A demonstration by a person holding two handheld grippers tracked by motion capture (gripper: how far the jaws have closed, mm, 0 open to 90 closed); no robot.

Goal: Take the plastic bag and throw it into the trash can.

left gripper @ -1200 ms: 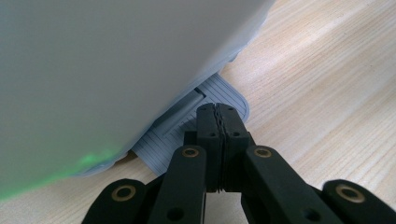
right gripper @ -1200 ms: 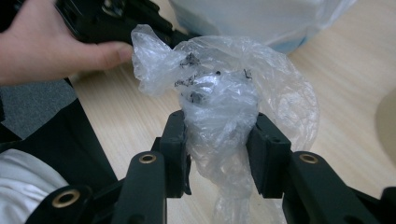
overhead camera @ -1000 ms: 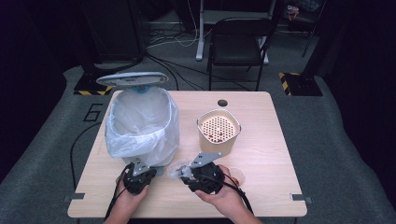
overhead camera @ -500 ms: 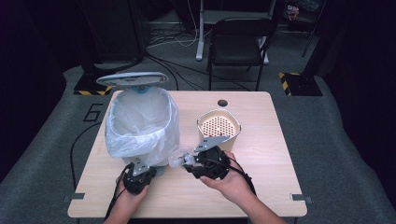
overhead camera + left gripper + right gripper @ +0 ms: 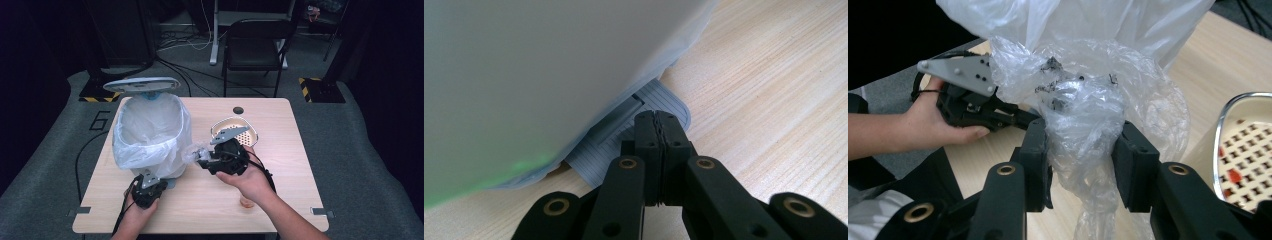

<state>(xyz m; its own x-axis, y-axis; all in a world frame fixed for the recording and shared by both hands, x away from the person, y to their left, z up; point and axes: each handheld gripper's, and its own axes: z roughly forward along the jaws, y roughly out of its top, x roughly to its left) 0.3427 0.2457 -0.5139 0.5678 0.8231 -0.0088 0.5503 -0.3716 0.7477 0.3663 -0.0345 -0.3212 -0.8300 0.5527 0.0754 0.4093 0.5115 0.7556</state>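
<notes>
Right claw [image 5: 1083,150] clamped on crumpled clear plastic wrap [image 5: 1088,115], beside bin bag [image 5: 150,135].

The table [image 5: 280,200] is pale wood with fine lines, smooth and matt. The bag [image 5: 1088,120] in the right gripper [image 5: 1083,165] is thin, clear, crinkly plastic that shines. The jaws are dull black. The foot pedal [image 5: 624,145] is grey ridged plastic.

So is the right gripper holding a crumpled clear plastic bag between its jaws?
Yes, the right gripper has its jaws pressed on both sides of a crumpled clear plastic bag.
</notes>
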